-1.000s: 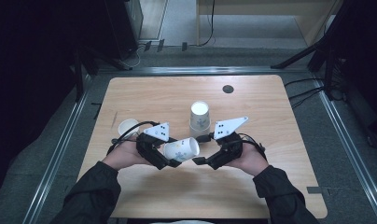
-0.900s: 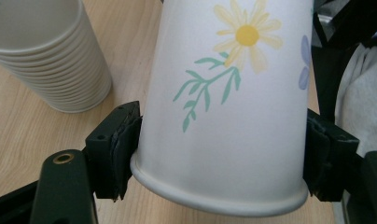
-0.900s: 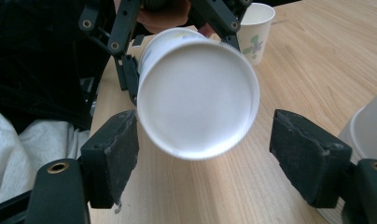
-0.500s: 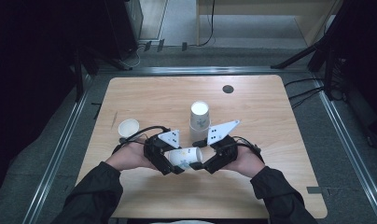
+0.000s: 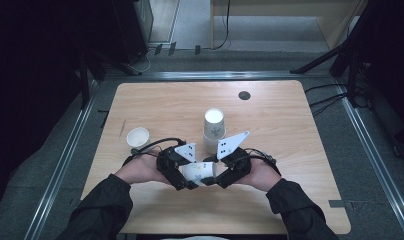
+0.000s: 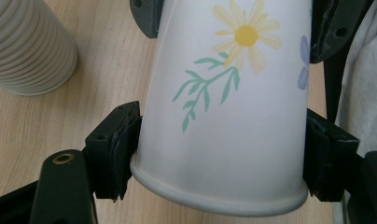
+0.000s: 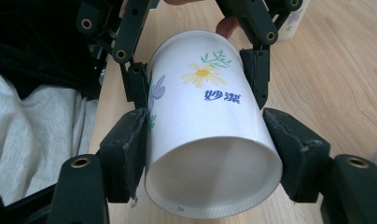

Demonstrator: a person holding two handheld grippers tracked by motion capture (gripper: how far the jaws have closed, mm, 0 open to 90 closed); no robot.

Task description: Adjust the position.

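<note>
A white paper cup (image 5: 200, 171) printed with a yellow flower lies on its side, held just above the wooden table (image 5: 290, 150) between both grippers. My left gripper (image 5: 186, 176) grips it from the left, its pads pressed on the rolled-rim end of the cup (image 6: 224, 116). My right gripper (image 5: 221, 175) comes from the right; its jaws have just been closing, with the cup (image 7: 205, 135) between them, and both pads now press on its sides. In the right gripper view the left gripper (image 7: 196, 77) clamps the cup's far end.
An upside-down stack of cups (image 5: 213, 129) stands just behind the grippers; its ribbed side (image 6: 28, 46) is close in the left gripper view. A small white cup (image 5: 138, 136) sits at the left. A black disc (image 5: 244, 95) lies near the far edge.
The right gripper has moved left up to the cup that the left gripper holds, and its jaws have closed on it. Both hands have drawn together.
</note>
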